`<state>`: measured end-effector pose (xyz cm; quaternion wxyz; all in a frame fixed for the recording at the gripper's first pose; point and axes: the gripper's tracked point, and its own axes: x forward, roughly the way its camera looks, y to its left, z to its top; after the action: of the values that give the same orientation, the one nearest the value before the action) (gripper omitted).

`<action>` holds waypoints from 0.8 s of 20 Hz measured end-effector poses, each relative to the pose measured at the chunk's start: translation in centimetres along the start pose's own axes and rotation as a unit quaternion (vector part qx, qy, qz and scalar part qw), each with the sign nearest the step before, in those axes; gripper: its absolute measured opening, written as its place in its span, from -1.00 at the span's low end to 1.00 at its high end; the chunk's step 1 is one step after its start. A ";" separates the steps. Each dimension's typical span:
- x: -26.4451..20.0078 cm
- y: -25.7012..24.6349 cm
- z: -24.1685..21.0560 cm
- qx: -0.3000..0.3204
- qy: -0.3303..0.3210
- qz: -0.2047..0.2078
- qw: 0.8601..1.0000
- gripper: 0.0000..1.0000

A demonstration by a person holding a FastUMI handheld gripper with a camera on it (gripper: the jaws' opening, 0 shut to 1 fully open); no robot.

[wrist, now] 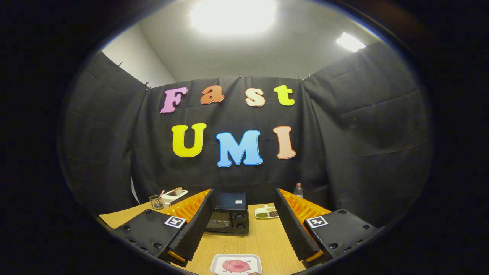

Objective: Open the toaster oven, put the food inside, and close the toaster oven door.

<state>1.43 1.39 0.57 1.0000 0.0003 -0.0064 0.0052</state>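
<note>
A black toaster oven [229, 217] stands on the wooden table [263, 238] beyond my fingers, door shut, its knobs on the right side of its front. Near the table's front edge, below and between the fingers, lies a white tray [218, 263] holding a round pink piece of food [235, 266]. My gripper [242, 206] is open wide, high above the table, with nothing between its fingers. The left finger [195, 225] and right finger [292, 225] frame the oven.
A white divided dish [266, 212] with green and brown contents sits right of the oven. A clear bottle [298, 190] stands behind the right finger. Far left at the back are a white toaster with bread [174, 195] and a small glass cup [156, 201].
</note>
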 end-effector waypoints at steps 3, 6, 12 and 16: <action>0.7 0.9 0.2 0.001 -0.006 0.006 1.000 0.97; 2.3 2.4 -0.1 0.008 -0.002 0.018 1.000 0.97; 6.2 6.0 -0.8 0.024 0.002 0.041 0.999 0.97; 8.9 9.1 -2.2 0.033 0.015 0.059 0.998 0.97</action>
<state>10.28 10.55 -1.56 0.9973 0.0330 0.0084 0.0649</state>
